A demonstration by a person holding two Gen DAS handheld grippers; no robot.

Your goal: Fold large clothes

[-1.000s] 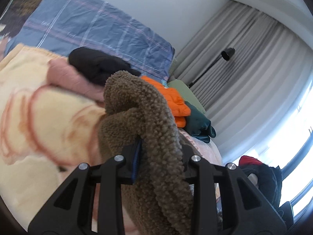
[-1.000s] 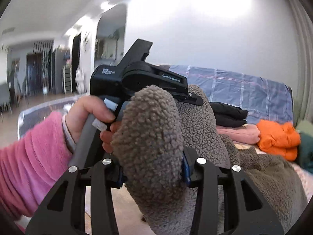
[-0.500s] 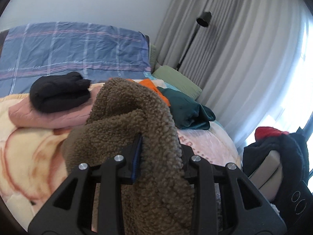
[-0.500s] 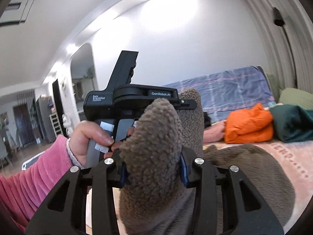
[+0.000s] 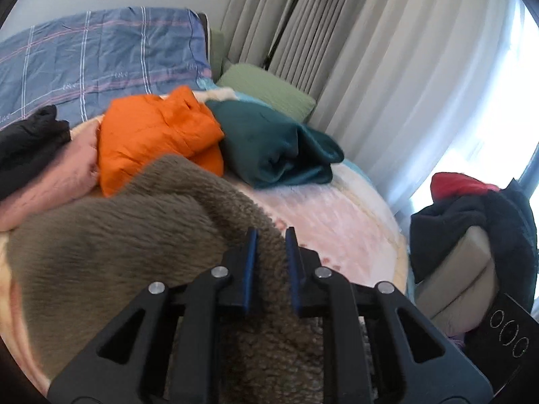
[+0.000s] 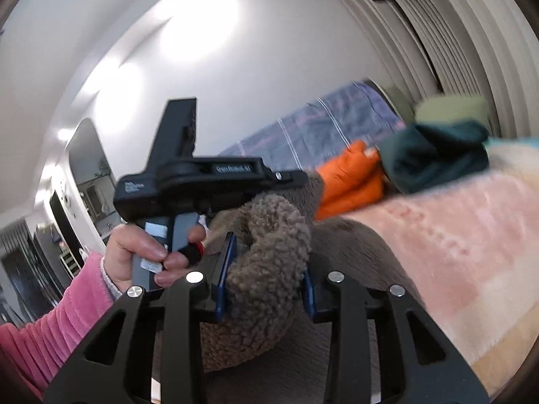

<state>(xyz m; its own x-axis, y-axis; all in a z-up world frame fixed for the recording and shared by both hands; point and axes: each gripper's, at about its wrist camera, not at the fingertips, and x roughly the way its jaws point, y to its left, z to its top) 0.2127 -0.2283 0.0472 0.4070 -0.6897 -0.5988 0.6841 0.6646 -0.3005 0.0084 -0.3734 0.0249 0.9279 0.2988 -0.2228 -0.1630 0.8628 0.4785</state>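
Both hand-held grippers have swung the brown fleece garment [image 5: 141,235] across the bed [image 5: 340,222], toward the orange jacket [image 5: 155,138] and teal bundle [image 5: 276,144]. The left hand-held gripper [image 5: 271,266] and right hand-held gripper [image 6: 266,282] have just been closing, each clenched on a fleece fold, so a fold-over looks underway.

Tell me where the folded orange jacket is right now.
In the left wrist view the orange jacket lies on the bed near the headboard end, between the pink garment on its left and the dark green garment on its right, just beyond the brown fleece.
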